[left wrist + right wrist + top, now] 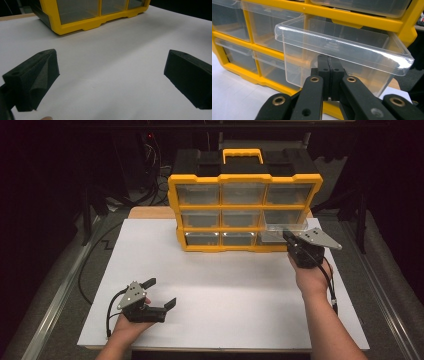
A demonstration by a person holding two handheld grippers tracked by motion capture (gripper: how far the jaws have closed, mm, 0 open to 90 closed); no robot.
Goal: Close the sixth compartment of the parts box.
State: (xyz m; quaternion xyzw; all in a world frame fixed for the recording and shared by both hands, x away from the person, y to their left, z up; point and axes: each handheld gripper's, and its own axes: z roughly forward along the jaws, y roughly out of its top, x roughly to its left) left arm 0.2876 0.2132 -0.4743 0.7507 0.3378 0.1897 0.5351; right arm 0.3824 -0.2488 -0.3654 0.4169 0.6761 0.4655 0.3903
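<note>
Right hand-held gripper (329, 75) is clamped on the half-out drawer (342, 47); pulled further, it may drop. Left hand-held gripper (159, 292) rests agape.

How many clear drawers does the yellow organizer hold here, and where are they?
9 clear plastic drawers in the yellow plastic organizer, three rows of three. Eight sit flush; the bottom-right drawer is pulled out, with the right tongs shut on its front.

Black tongs (161, 293), grey plates, brass rivets, trailing cables.
</note>
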